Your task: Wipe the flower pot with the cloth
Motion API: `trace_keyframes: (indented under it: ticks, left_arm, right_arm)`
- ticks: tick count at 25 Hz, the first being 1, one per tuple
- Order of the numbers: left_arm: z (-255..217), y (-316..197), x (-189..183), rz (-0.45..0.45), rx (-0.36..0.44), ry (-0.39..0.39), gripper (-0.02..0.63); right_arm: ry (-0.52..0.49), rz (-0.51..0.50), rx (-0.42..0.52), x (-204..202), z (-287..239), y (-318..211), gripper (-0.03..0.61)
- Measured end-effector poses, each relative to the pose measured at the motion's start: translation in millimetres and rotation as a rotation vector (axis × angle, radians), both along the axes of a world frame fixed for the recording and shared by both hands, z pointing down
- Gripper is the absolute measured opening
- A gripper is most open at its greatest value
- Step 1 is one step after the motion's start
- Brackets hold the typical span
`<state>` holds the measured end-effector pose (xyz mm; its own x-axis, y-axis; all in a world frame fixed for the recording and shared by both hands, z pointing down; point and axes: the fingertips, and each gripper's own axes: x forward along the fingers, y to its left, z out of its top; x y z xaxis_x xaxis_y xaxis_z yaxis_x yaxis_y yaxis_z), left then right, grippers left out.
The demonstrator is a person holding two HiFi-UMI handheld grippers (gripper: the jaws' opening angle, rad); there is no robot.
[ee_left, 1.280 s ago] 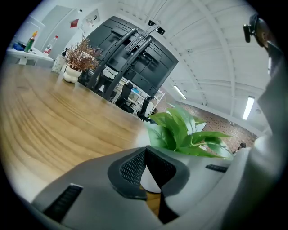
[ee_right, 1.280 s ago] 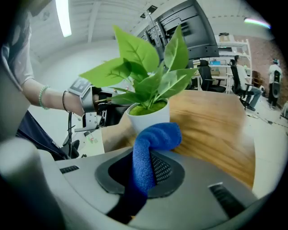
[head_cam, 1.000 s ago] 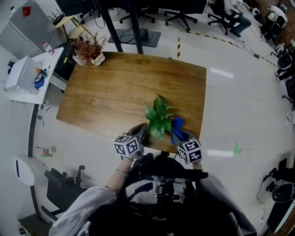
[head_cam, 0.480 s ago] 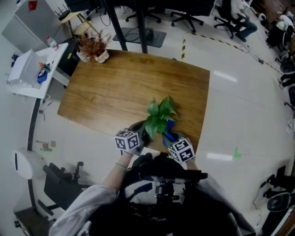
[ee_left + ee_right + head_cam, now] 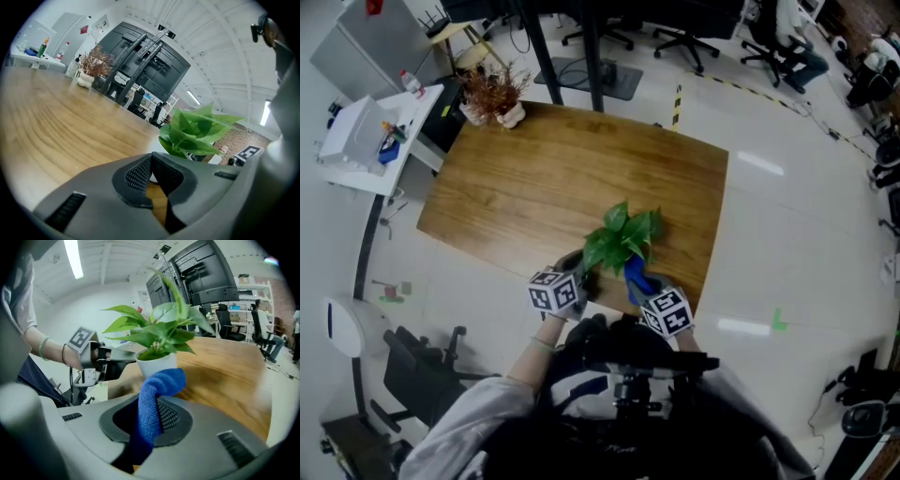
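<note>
Wood table (image 5: 534,178), office floor and chairs beyond. White flower pot (image 5: 157,365) stands upright near the table's near edge, between my two tools. It holds a green leafy plant (image 5: 619,239), which hides the pot from the head view. Blue cloth (image 5: 157,394) is clamped in the right gripper (image 5: 152,416), its folded end sticking up past the jaws just in front of the pot wall; I can't tell if it touches. Left gripper (image 5: 152,176) has its jaws closed tip to tip with nothing between them. From the right gripper view its tips sit right at the pot's side near the rim, contact unclear. My read: cloth is in hand and wiping contact is about to start or barely started. Next move calls for pressing the fold onto the white wall and sweeping round it, with the left tool bracing so the pot doesn't slide off the edge or tip. Far corner: second pot (image 5: 502,114) with a dried reddish plant (image 5: 492,89).
</note>
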<state>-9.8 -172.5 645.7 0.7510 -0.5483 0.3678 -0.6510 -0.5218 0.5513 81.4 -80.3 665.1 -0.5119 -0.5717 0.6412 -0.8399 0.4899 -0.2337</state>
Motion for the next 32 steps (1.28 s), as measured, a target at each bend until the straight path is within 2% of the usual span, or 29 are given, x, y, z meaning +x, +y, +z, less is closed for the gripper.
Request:
trace_keyframes:
  ticks: [4, 8, 12, 27, 32]
  left_arm:
    - [5, 31, 6, 0.018, -0.02, 0.005, 0.008]
    - [8, 40, 17, 0.052, -0.029, 0.011, 0.008]
    - [11, 35, 16, 0.051, -0.025, -0.022, 0.008]
    - [12, -17, -3, 0.011, 0.011, -0.08, 0.008]
    - [14, -31, 0, -0.022, 0.001, -0.068, 0.008]
  right_arm:
    - [0.015, 0.089, 0.032, 42, -6, -13, 0.063]
    - [-0.01, 0.076, 0.102, 50, -21, -42, 0.063]
    - [-0.056, 0.012, 0.131, 34, -28, -53, 0.062]
    - [-0.063, -0.192, 0.007, -51, 8, -12, 0.063]
    - [-0.067, -0.173, -0.009, -43, 9, -11, 0.063]
